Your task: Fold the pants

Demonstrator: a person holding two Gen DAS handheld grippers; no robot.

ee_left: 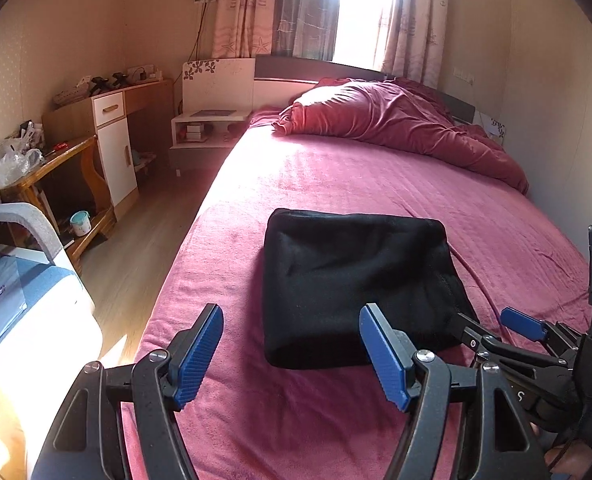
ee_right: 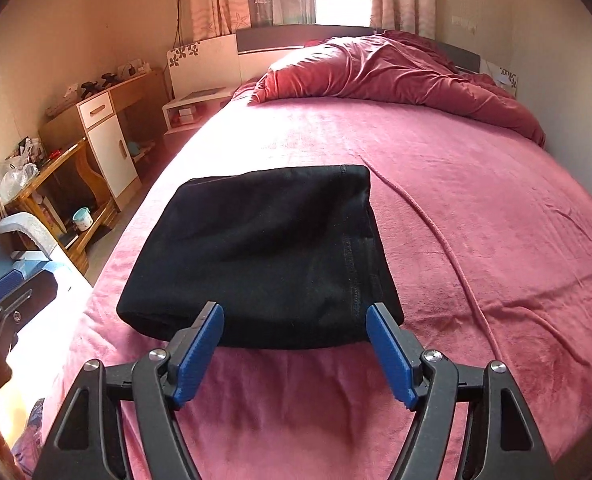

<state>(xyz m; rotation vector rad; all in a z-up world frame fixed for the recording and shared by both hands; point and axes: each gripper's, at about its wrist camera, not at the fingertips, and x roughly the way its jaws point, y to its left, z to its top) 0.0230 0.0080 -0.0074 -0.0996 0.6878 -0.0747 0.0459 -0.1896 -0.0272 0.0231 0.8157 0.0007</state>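
The black pants [ee_left: 352, 284] lie folded into a compact rectangle on the pink bedspread [ee_left: 376, 184]; they also show in the right wrist view [ee_right: 256, 256]. My left gripper [ee_left: 292, 352] is open and empty, just short of the bundle's near edge. My right gripper [ee_right: 294, 350] is open and empty at the bundle's near edge, nothing between its blue pads. The right gripper also shows at the right of the left wrist view [ee_left: 492, 324], by the bundle's near right corner. Part of the left gripper [ee_right: 0, 304] shows at the left of the right wrist view.
A crumpled red duvet [ee_left: 400, 120] lies at the head of the bed. A ridge in the bedspread [ee_right: 448, 248] runs right of the pants. Left of the bed are a wooden floor [ee_left: 136, 256], a nightstand [ee_left: 204, 128], a desk [ee_left: 108, 128] and a wooden side table [ee_left: 56, 176].
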